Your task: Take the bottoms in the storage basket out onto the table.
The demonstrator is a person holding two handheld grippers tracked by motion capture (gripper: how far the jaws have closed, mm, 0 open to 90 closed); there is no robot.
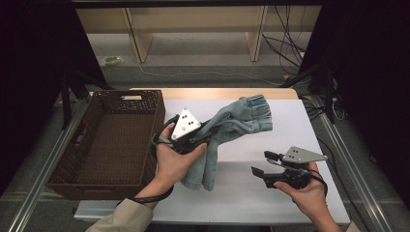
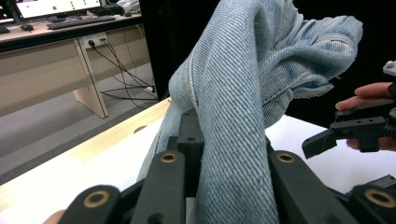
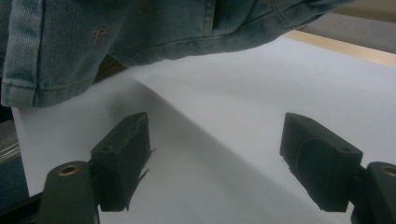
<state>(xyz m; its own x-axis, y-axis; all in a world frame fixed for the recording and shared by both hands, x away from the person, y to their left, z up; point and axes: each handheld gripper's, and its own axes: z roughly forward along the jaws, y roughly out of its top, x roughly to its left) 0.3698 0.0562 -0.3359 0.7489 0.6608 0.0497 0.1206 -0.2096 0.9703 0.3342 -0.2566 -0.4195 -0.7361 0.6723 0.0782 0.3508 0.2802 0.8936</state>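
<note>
One denim garment (image 2: 243, 93) between left fingers (image 2: 189, 135) (clamped)

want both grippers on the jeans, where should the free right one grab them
Probably the hanging hem end of the jeans, approached from the right gripper side. That end dangles free below the left gripper, with thin edges facing the open jaws.

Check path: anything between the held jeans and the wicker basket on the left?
Nothing visible. The left gripper holds the light-blue denim jeans above the white table, and the dark brown wicker basket sits open right beside it.
</note>
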